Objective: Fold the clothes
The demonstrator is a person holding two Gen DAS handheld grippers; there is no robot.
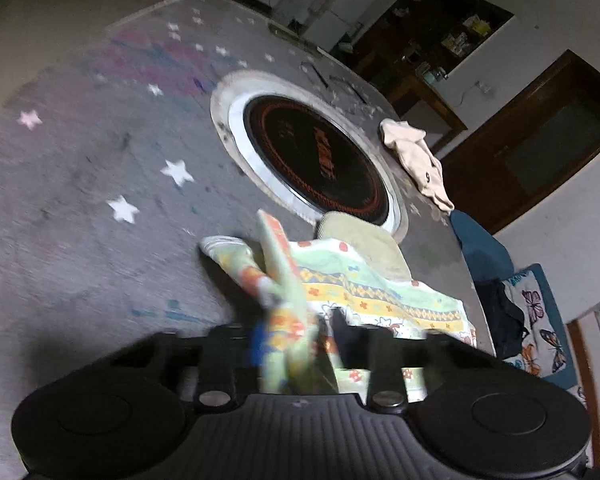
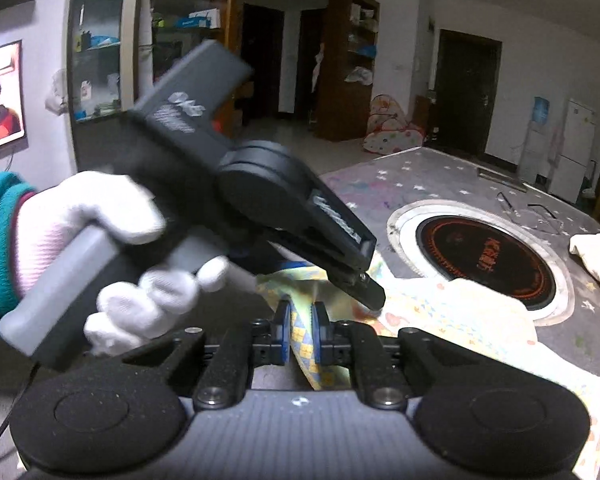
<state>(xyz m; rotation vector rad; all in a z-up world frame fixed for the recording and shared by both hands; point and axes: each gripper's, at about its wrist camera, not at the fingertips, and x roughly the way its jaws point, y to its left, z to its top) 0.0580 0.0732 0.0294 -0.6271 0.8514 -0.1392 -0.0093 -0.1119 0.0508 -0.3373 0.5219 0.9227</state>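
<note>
A small garment point(image 1: 380, 288) printed in green, yellow and orange bands lies on the grey star-patterned table cover point(image 1: 100, 160), just in front of the round inset cooker point(image 1: 320, 156). My left gripper point(image 1: 290, 336) is shut on a bunched fold of it, which rises blurred between the fingers. In the right wrist view my right gripper point(image 2: 301, 320) is shut on a narrow strip of the same garment point(image 2: 460, 320). A white-gloved hand point(image 2: 112, 208) holds the left gripper point(image 2: 358, 280) just above and ahead, its tip down on the cloth.
A beige garment point(image 1: 416, 160) lies crumpled at the table's far right, past the cooker point(image 2: 488, 260). A dark blue cloth point(image 1: 484, 248) hangs over the right edge, above a butterfly-print cushion point(image 1: 540, 320). Thin metal pieces point(image 2: 540, 212) lie beyond the cooker.
</note>
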